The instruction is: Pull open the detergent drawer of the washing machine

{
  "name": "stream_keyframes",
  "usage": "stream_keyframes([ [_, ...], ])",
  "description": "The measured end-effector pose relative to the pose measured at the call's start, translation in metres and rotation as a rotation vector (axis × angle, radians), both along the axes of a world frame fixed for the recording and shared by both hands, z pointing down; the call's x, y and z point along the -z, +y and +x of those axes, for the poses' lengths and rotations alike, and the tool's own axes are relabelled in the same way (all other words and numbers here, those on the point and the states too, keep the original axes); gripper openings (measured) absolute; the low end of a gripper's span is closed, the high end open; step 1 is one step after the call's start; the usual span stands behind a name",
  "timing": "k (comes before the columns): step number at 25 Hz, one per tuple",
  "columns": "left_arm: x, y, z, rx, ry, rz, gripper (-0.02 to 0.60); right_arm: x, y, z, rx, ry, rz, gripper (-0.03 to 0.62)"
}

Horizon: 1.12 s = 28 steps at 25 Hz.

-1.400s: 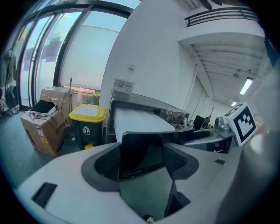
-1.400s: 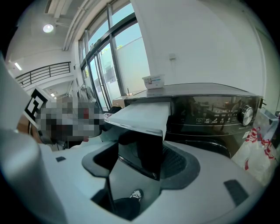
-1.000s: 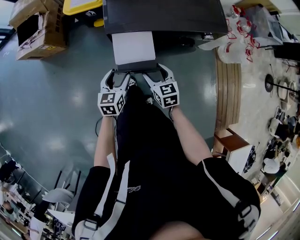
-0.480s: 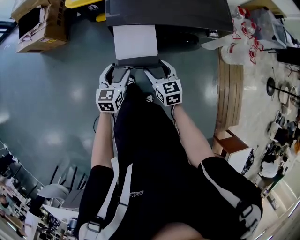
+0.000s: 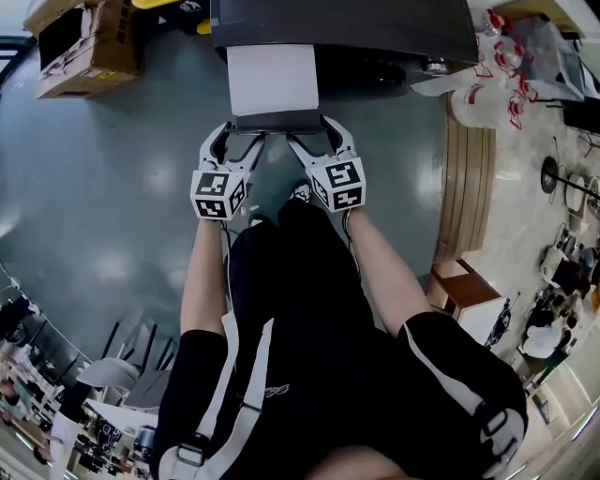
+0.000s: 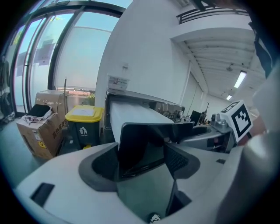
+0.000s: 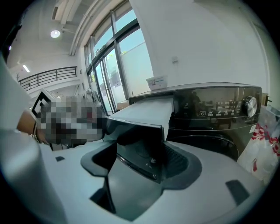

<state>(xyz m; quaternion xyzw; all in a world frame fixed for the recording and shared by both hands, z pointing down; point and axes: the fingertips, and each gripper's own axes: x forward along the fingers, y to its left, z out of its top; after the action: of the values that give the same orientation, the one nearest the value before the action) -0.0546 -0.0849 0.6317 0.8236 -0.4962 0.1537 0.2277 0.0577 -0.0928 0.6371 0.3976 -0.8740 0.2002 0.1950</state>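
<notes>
The dark washing machine point(image 5: 356, 28) stands at the top of the head view with its detergent drawer point(image 5: 272, 80) pulled out, white on top with a dark front panel point(image 5: 274, 122). My left gripper point(image 5: 236, 142) is at the panel's left corner and my right gripper point(image 5: 311, 141) at its right corner. Both pairs of jaws have just been opening. In the left gripper view the panel point(image 6: 140, 148) stands between the spread fingers point(image 6: 103, 164). In the right gripper view the panel's corner point(image 7: 140, 148) sits between the jaws, and I see no pad pressing on it.
A cardboard box point(image 5: 89, 47) and a yellow-lidded bin point(image 6: 83, 122) stand left of the machine. Plastic bags point(image 5: 487, 75) and a wooden platform point(image 5: 464, 187) lie to its right. The machine's control knob point(image 7: 249, 105) shows at the right.
Both grippers have stayed at the drawer's front corners and their jaws look slightly wider. The person's dark-clad legs have drawn back from the drawer.
</notes>
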Motion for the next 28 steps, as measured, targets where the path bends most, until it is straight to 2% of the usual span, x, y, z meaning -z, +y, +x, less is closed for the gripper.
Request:
stream_keyframes([
  [15,0.010,0.012,-0.005,0.076,0.050,-0.010,0.310,0.009,0.011,0.000,-0.032,-0.004,-0.028,0.325],
  [28,0.011,0.047,-0.001,0.076,0.055,-0.016,0.308,0.011,0.045,0.004,-0.037,0.003,-0.024,0.327],
])
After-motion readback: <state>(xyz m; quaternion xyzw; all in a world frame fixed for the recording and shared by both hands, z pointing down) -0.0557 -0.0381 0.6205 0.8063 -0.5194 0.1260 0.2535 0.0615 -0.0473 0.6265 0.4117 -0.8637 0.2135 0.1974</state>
